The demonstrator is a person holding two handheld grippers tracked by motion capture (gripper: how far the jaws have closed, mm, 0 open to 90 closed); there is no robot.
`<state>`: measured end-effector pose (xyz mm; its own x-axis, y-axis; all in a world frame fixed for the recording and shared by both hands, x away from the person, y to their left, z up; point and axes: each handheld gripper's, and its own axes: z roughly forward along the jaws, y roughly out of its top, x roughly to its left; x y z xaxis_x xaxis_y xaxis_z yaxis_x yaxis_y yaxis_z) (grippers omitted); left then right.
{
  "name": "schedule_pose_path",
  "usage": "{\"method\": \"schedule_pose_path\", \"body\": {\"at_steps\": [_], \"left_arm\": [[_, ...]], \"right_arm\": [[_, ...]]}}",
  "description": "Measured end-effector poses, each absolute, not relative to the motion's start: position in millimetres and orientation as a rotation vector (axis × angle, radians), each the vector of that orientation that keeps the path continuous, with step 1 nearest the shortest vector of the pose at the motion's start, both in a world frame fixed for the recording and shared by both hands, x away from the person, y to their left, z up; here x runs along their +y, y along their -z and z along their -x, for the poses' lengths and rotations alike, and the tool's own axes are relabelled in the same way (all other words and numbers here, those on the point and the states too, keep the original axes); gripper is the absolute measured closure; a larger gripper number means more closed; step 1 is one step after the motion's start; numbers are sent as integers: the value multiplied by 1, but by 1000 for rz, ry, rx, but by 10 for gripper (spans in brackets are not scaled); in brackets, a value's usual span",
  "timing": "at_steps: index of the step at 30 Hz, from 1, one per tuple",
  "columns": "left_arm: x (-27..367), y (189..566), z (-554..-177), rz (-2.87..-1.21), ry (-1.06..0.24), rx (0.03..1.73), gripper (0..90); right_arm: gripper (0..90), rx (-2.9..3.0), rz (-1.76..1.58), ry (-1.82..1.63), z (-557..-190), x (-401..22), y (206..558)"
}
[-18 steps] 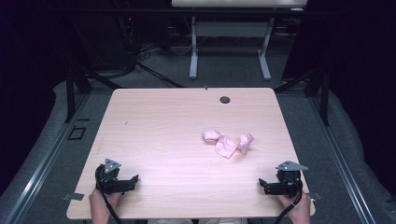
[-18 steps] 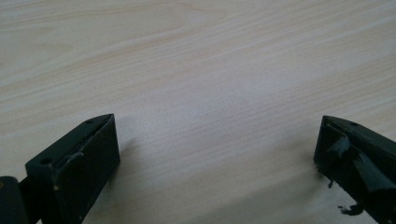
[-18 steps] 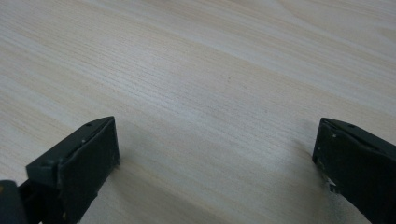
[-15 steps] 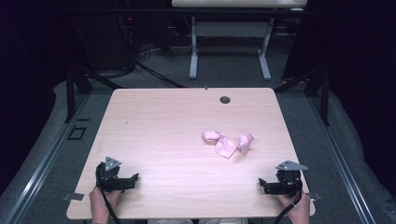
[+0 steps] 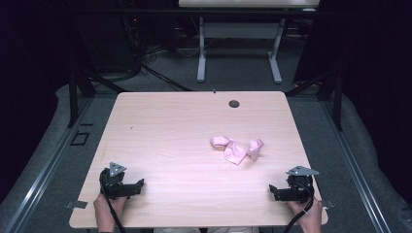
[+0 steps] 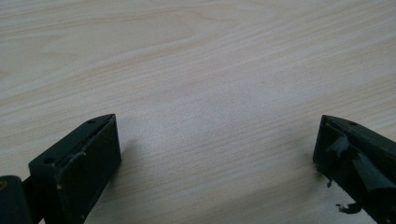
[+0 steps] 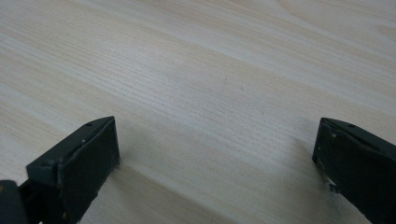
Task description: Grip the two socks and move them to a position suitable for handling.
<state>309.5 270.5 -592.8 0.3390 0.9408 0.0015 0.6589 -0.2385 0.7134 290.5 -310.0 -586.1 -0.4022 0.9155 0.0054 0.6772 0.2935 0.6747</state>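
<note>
A crumpled pink cloth (image 5: 236, 149) lies on the light wooden table (image 5: 175, 131), right of its middle. My left gripper (image 5: 137, 187) rests near the front left corner, a hand behind it, jaws wide apart and empty. In the left gripper view its gripper (image 6: 217, 128) frames bare wood between two black jaws. My right gripper (image 5: 273, 190) sits near the front right corner, also open and empty, a good way in front of the cloth. The right gripper view has its gripper (image 7: 215, 128) over bare wood grain.
A small dark round grommet (image 5: 234, 103) is set in the table near the far edge. Beyond the table stands a white-legged desk frame (image 5: 238, 53) on grey carpet. Black rails run along the floor on both sides.
</note>
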Motion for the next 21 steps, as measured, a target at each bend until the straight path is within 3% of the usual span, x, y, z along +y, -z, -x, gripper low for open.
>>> {"method": "schedule_pose_path", "body": {"at_steps": [21], "left_arm": [[270, 593, -309, -1986, -587, 1396, 8]], "right_arm": [[0, 2364, -1430, -850, -332, -290, 543]]}}
